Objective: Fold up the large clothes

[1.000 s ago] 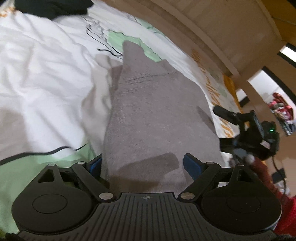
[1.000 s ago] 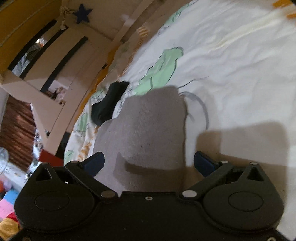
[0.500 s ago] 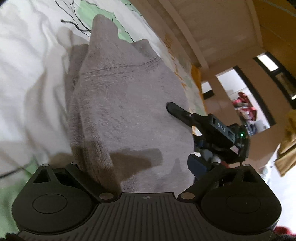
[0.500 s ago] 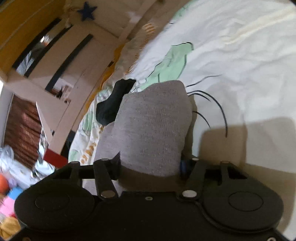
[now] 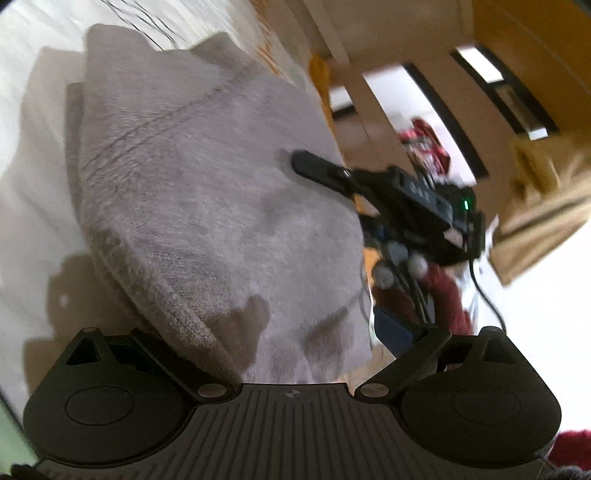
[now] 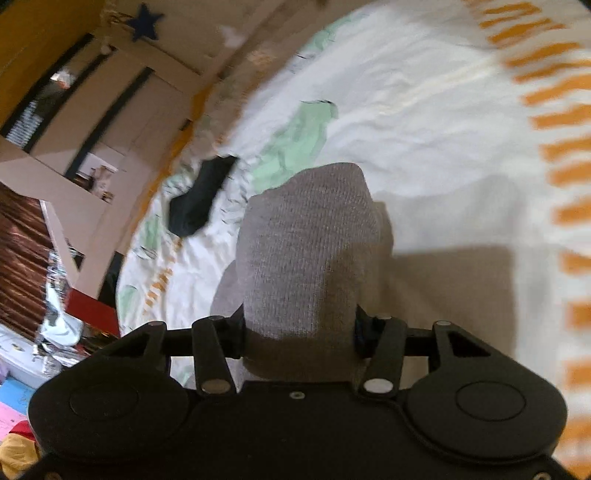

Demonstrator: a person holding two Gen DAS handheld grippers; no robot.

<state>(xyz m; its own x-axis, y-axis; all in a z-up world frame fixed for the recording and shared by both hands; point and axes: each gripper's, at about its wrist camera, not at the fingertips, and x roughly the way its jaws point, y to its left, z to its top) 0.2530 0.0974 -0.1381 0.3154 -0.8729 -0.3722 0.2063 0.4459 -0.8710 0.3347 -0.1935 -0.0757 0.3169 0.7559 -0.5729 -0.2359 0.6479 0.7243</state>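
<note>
A folded grey knit garment lies on the white printed bed sheet, partly lifted. My left gripper has the garment's near edge between its fingers; the blue right pad stands apart from the cloth and the left finger is hidden under it. My right gripper is shut on the garment's other edge and holds it raised above the sheet. The right gripper also shows in the left wrist view, at the garment's far right side.
A black garment lies on the bed further back. A wooden bed frame and room clutter lie beyond the bed edge. Orange print borders the sheet at right.
My right gripper closed on the grey garment and lifted its edge. My left gripper pushed under the other edge, and the garment rose off the sheet as both views tilted.
</note>
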